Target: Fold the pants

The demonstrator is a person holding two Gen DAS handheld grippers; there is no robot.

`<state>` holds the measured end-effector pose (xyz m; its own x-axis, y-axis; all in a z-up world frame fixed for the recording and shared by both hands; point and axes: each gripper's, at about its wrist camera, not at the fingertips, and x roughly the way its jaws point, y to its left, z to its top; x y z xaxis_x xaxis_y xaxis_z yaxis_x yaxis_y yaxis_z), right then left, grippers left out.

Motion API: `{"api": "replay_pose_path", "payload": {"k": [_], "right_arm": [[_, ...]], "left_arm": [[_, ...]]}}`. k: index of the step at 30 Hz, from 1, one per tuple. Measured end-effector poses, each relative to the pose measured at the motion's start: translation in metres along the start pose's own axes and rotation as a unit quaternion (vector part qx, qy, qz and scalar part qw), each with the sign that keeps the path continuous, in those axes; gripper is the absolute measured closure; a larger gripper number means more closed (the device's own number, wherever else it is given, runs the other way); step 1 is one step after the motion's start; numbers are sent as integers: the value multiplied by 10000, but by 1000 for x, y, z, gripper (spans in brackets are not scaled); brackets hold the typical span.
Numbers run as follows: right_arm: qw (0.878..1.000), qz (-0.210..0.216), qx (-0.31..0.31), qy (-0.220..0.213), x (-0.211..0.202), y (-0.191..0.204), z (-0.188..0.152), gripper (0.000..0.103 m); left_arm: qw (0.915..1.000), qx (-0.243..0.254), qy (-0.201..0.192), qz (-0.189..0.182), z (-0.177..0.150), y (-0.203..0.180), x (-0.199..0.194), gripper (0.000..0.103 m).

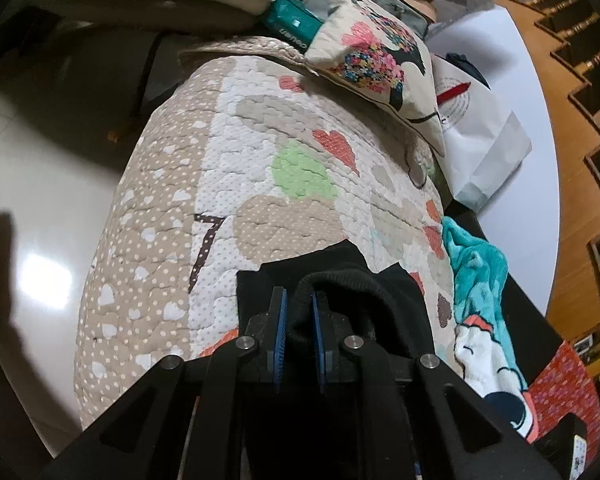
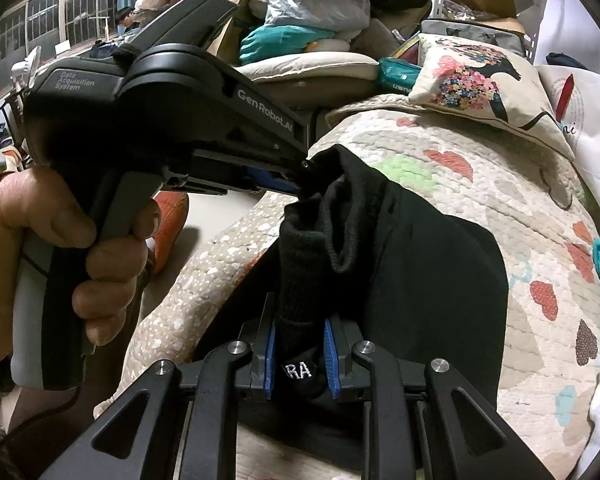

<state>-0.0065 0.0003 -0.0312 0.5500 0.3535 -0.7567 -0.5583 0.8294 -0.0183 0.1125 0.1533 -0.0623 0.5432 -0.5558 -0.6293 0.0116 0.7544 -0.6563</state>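
Note:
Black pants (image 2: 432, 272) lie bunched on a quilted bedspread (image 2: 500, 184) with hearts. In the left wrist view my left gripper (image 1: 300, 304) is shut on the ribbed black hem (image 1: 328, 284) of the pants, its blue pads (image 1: 281, 320) pressing the cloth. The right wrist view shows that left gripper (image 2: 296, 184) held in a person's hand (image 2: 60, 240), pinching the hem from the left. My right gripper (image 2: 300, 344) is shut on a thick fold of the same pants, which bears white letters (image 2: 300, 372). The rest of the pants hangs below both grippers, partly hidden.
A flowered cushion (image 1: 384, 60) and a white paper bag (image 1: 480, 140) lie at the far end of the bed. A teal blanket (image 1: 476, 272) lies along the right edge. Pale glossy floor (image 1: 40, 200) runs along the left. Piled bags and pillows (image 2: 320, 12) stand behind.

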Motion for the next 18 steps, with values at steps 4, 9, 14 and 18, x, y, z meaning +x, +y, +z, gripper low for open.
{"api": "replay_pose_path", "payload": {"k": [4, 9, 14, 18], "right_arm": [[9996, 279, 28, 85, 2, 4, -2, 71], [9972, 716, -166, 137, -5, 18, -7, 63], [9908, 1195, -592, 247, -22, 34, -15, 55], [9879, 1375, -706, 111, -46, 26, -19, 49]], "left_arm": [[9995, -314, -60, 7, -2, 11, -6, 91], [9959, -860, -279, 38, -4, 31, -26, 91], [9906, -1157, -655, 309, -6, 41, -61, 88], [9914, -946, -760, 486, -9, 22, -76, 85]]}}
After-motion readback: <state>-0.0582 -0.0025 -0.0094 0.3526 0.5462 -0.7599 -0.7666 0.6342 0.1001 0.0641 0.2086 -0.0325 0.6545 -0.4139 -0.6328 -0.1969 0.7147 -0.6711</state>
